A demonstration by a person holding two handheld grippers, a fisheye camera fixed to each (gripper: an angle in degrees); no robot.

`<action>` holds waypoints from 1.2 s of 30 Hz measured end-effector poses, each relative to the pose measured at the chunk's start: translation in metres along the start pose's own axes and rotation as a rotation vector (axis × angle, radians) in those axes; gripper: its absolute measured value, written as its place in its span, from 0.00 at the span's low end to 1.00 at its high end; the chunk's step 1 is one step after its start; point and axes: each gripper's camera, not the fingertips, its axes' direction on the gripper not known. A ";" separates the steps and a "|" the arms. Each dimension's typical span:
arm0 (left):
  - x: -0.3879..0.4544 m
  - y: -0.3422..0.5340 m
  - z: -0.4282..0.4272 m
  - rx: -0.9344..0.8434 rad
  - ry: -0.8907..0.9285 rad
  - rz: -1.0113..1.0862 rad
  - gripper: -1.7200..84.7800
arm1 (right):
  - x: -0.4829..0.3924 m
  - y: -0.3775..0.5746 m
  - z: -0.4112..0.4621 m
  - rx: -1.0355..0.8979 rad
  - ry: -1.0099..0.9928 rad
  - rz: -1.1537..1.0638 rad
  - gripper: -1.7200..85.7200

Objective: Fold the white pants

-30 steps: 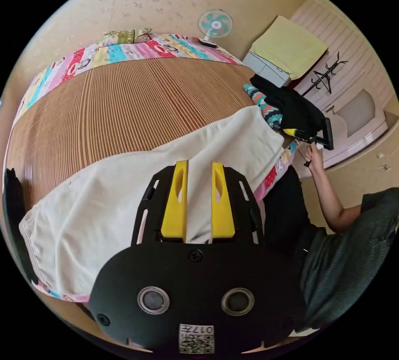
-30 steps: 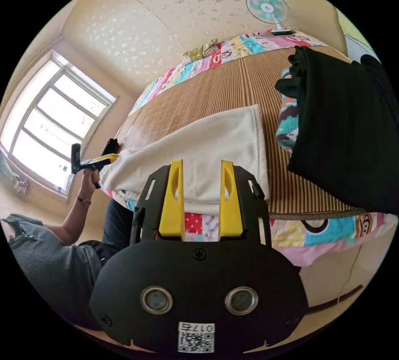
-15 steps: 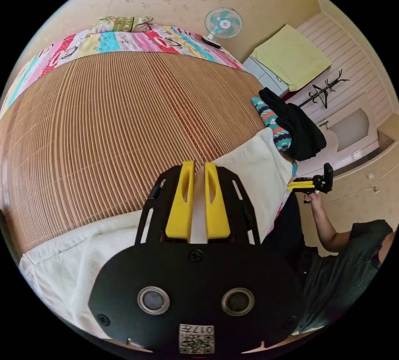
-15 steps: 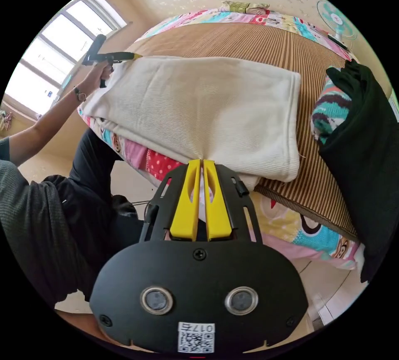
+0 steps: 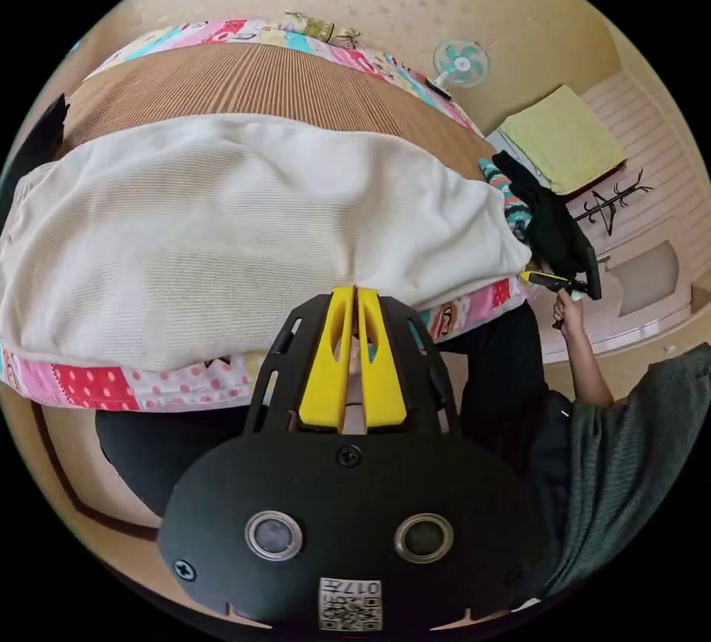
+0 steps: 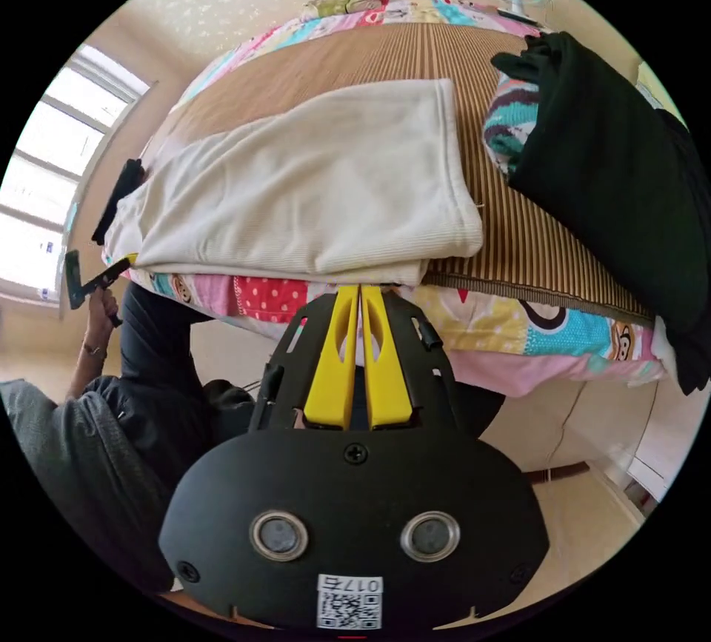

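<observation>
Left tongs (image 5: 354,292): jaws pressed together, tips at the near hem of the white pants (image 5: 244,227); cloth shows between the jaws, so they appear clamped on that edge. Right tongs (image 6: 360,290): same, nipping the lower layer at the near edge of the pants (image 6: 311,175).

Pants lie doubled on the bed's woven mat (image 6: 518,227), near edge along the bed's side, directly ahead of both tongs. Long axis runs across, from one pair to the other. Each pair is nearest its own end.

Beyond: black garment (image 6: 615,175), fan (image 5: 461,64).

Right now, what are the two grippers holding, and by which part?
Both the left gripper and right gripper pinch the white pants at the near edge.
</observation>
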 end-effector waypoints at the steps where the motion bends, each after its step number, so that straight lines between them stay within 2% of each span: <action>1: -0.011 0.004 -0.018 0.049 -0.040 -0.041 0.02 | -0.004 -0.006 0.007 -0.018 0.023 0.001 0.02; 3: -0.066 0.024 -0.095 0.305 -0.203 -0.240 0.05 | -0.012 -0.011 0.009 -0.034 0.066 -0.001 0.02; 5: -0.120 0.038 -0.142 0.429 -0.272 -0.434 0.09 | -0.020 -0.014 0.012 -0.051 0.108 -0.001 0.02; 6: -0.161 0.046 -0.165 0.492 -0.274 -0.561 0.15 | -0.025 -0.016 0.015 -0.056 0.134 0.003 0.02; 8: -0.219 0.053 -0.184 0.539 -0.228 -0.710 0.20 | -0.030 -0.019 0.020 -0.063 0.164 0.016 0.02; 10: -0.270 0.050 -0.188 0.518 -0.181 -0.811 0.22 | -0.034 -0.020 0.023 -0.060 0.183 0.045 0.02; 12: -0.319 0.038 -0.173 0.427 -0.070 -0.891 0.23 | -0.037 -0.019 0.024 -0.052 0.176 0.065 0.02; 15: -0.337 0.029 -0.165 0.349 -0.028 -0.968 0.17 | -0.040 -0.013 0.021 -0.033 0.139 0.077 0.02; 17: -0.333 0.030 -0.179 0.365 0.014 -1.011 0.12 | -0.041 -0.009 0.018 -0.017 0.120 0.080 0.02; 18: -0.319 0.029 -0.197 0.509 0.136 -0.901 0.09 | -0.040 -0.006 0.015 -0.005 0.115 0.085 0.02; 20: -0.282 0.017 -0.222 0.652 0.234 -0.761 0.06 | -0.037 -0.002 0.010 0.012 0.108 0.090 0.02; 22: -0.218 -0.010 -0.251 0.702 0.154 -0.542 0.06 | -0.032 0.002 0.003 0.037 0.073 0.101 0.02; 24: -0.107 -0.050 -0.266 0.700 0.056 -0.155 0.06 | -0.027 0.005 -0.003 0.072 0.014 0.111 0.02; 25: -0.079 -0.058 -0.264 0.690 0.059 -0.065 0.06 | -0.024 0.007 -0.008 0.105 -0.043 0.117 0.02; 27: 0.010 -0.077 -0.231 0.623 0.192 0.168 0.07 | -0.018 0.012 -0.013 0.161 -0.147 0.129 0.02; 29: 0.059 -0.083 -0.182 0.521 0.354 0.257 0.08 | -0.010 0.017 -0.015 0.210 -0.256 0.150 0.03; 31: 0.094 -0.086 -0.115 0.332 0.490 0.292 0.10 | 0.002 0.025 -0.012 0.257 -0.373 0.190 0.03; 33: 0.123 -0.077 -0.021 -0.023 0.552 0.264 0.13 | 0.007 0.029 -0.008 0.268 -0.427 0.213 0.03; 34: 0.125 -0.071 -0.008 -0.054 0.573 0.262 0.13 | 0.005 0.031 -0.006 0.275 -0.466 0.202 0.03; 36: 0.112 -0.047 -0.010 0.052 0.627 0.225 0.13 | -0.007 0.034 -0.006 0.302 -0.528 0.147 0.03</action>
